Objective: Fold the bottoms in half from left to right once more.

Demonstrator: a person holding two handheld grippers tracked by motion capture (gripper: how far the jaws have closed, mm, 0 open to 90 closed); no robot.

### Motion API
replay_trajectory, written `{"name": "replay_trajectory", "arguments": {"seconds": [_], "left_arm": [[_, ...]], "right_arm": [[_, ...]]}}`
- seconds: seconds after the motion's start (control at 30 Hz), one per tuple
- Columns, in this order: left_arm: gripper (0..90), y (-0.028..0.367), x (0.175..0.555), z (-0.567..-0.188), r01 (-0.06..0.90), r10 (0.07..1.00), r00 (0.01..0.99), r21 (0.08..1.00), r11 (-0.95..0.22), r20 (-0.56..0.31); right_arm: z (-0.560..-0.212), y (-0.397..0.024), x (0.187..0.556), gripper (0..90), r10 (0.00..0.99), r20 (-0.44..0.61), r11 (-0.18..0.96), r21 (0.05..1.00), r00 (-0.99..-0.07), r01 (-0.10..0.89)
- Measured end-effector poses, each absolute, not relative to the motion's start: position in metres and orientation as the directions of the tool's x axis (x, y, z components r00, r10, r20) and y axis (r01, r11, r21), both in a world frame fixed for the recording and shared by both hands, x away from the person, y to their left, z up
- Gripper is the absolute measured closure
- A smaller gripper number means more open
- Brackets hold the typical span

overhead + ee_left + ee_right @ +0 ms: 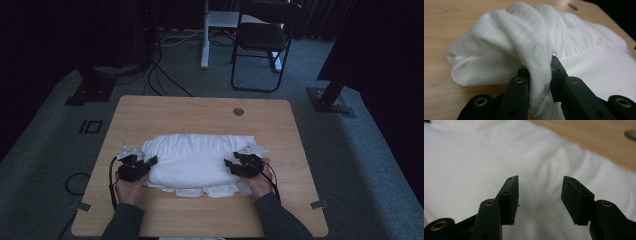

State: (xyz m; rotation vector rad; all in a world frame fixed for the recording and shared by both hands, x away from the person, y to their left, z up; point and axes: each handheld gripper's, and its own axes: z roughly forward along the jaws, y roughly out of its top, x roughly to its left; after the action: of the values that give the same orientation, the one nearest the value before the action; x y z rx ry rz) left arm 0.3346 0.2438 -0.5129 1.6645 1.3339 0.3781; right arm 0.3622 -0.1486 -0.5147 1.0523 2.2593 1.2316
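Observation:
A white cloth [192,159] lies folded in a thick bundle on the wooden table [165,112]. My left gripper [150,161] is at the cloth's left end and is shut on a bunched fold of it; in the left gripper view the white cloth [506,45] is pinched between the two black jaws of the left gripper [540,75]. My right gripper [229,163] is at the cloth's right end. In the right gripper view the right gripper [540,185] stands open above the white cloth [469,162], with nothing pressed between its pads.
A round grommet hole [238,111] sits near the table's far edge. Beyond the table stand a black folding chair [262,40], a white desk leg [205,35] and floor cables [160,80]. Bare wood lies on all sides of the cloth.

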Motion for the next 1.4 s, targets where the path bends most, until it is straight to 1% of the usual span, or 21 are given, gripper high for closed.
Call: {"name": "replay_trajectory", "arguments": {"seconds": [0.13,0.23,0.33,0.43,0.57,0.8,0.9,1.0,1.03,1.1,1.2,1.3,1.33,1.4], "left_arm": [[80.6,0.241,0.335,-0.499,0.559,0.874,0.389,0.829,0.027,-0.291],[80.8,0.240,0.337,-0.487,0.535,0.866,0.411,0.845,0.025,-0.285],[81.0,0.236,0.339,-0.474,0.507,0.853,0.445,0.862,0.013,-0.274],[81.2,0.226,0.340,-0.461,0.475,0.841,0.484,0.880,-0.021,-0.241],[81.3,0.210,0.342,-0.445,0.440,0.816,0.531,0.897,-0.034,-0.229],[81.4,0.180,0.347,-0.426,0.403,0.765,0.606,0.913,-0.057,-0.219],[81.4,0.164,0.348,-0.422,0.388,0.742,0.640,0.917,-0.092,-0.197],[81.4,0.154,0.348,-0.423,0.375,0.739,0.653,0.918,-0.126,-0.166],[81.3,0.152,0.349,-0.425,0.377,0.736,0.656,0.917,-0.131,-0.164],[81.3,0.150,0.350,-0.428,0.381,0.738,0.656,0.914,-0.141,-0.160],[81.3,0.152,0.350,-0.430,0.385,0.738,0.653,0.913,-0.134,-0.167],[81.2,0.153,0.350,-0.432,0.388,0.740,0.653,0.911,-0.142,-0.163],[81.2,0.152,0.350,-0.432,0.390,0.739,0.653,0.910,-0.143,-0.163],[81.2,0.150,0.350,-0.433,0.390,0.738,0.654,0.910,-0.142,-0.166]], "right_arm": [[-0.511,-0.122,0.368,46.1,0.724,0.028,0.368,0.829,-0.690,0.420],[-0.523,-0.104,0.373,46.6,0.708,0.022,0.407,0.804,-0.706,0.433],[-0.539,-0.094,0.379,46.8,0.704,0.043,0.427,0.772,-0.709,0.471],[-0.547,-0.091,0.380,47.0,0.697,0.037,0.434,0.773,-0.716,0.462],[-0.550,-0.089,0.382,47.4,0.691,0.034,0.440,0.773,-0.722,0.457],[-0.554,-0.074,0.382,48.0,0.702,0.033,0.417,0.790,-0.711,0.449],[-0.557,-0.063,0.381,48.0,0.717,0.051,0.383,0.805,-0.696,0.454],[-0.556,-0.057,0.382,47.7,0.717,0.062,0.374,0.806,-0.694,0.458],[-0.555,-0.057,0.383,47.3,0.712,0.068,0.378,0.802,-0.699,0.463],[-0.546,-0.065,0.384,41.7,0.681,0.100,0.381,0.797,-0.725,0.468],[-0.530,-0.089,0.372,37.3,0.677,0.088,0.349,0.835,-0.730,0.425],[-0.526,-0.117,0.364,37.1,0.718,0.056,0.339,0.843,-0.694,0.418],[-0.529,-0.127,0.363,36.4,0.740,0.036,0.354,0.829,-0.671,0.434],[-0.540,-0.137,0.366,36.3,0.756,0.041,0.363,0.804,-0.653,0.470]]}}
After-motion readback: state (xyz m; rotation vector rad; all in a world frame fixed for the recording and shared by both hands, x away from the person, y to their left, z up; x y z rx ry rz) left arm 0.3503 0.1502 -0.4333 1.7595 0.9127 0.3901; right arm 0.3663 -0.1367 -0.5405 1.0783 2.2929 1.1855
